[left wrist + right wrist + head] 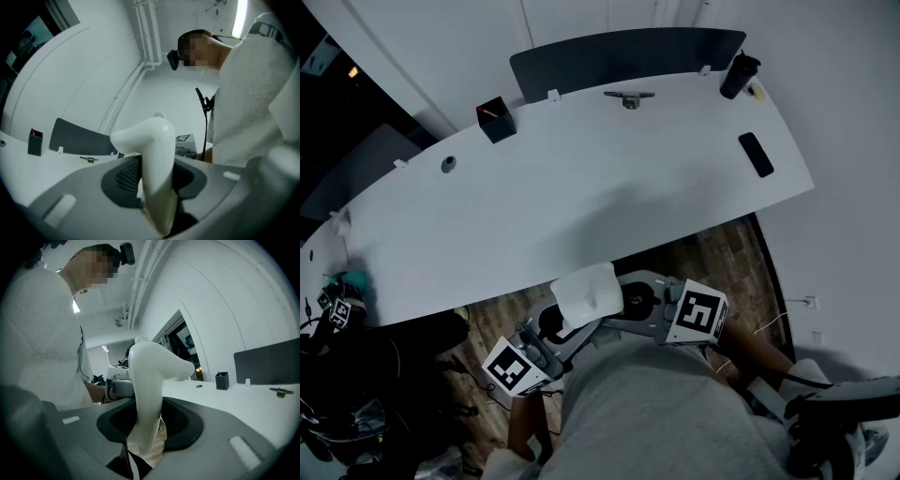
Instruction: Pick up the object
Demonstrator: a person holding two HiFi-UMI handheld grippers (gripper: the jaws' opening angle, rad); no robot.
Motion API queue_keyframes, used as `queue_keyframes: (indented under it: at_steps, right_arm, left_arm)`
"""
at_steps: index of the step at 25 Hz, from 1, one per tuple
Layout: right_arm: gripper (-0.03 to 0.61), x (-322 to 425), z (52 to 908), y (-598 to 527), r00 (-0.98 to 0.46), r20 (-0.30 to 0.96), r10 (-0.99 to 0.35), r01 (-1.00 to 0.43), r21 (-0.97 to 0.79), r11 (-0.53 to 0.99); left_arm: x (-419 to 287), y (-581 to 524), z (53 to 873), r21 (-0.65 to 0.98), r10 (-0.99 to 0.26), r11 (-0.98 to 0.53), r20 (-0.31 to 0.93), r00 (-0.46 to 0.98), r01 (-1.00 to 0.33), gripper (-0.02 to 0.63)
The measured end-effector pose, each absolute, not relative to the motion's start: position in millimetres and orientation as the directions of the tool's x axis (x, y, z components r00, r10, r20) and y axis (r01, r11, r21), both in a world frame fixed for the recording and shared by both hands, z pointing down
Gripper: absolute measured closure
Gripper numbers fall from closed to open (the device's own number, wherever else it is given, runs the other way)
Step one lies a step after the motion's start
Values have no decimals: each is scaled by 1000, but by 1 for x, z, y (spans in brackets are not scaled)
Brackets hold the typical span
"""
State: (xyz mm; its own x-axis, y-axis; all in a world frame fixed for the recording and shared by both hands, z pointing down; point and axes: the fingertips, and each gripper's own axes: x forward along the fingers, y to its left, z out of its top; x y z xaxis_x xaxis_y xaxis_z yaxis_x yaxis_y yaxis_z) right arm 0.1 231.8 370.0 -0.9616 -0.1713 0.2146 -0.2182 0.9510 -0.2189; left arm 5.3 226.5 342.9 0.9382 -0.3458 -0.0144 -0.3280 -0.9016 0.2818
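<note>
1. Close against the person's shirt (647,412), the left gripper (561,323) and the right gripper (626,300) each clamp the white object (586,294) from opposite sides, holding it in the air.
2. Just beyond it runs the near edge of the white table (581,197).
3. Across the table lie a black phone (756,154), a pen holder (496,119) and a dark bottle (739,75).
</note>
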Motion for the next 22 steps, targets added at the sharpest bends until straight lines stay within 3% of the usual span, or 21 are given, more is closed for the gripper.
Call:
queue_keyframes:
  at_steps: [22]
  right_arm:
    - [426,4,372,227,-962,217,-163,-210,-212,954]
  left_arm:
    - [10,221,343,282,-348,-902,-20,937,-328,466]
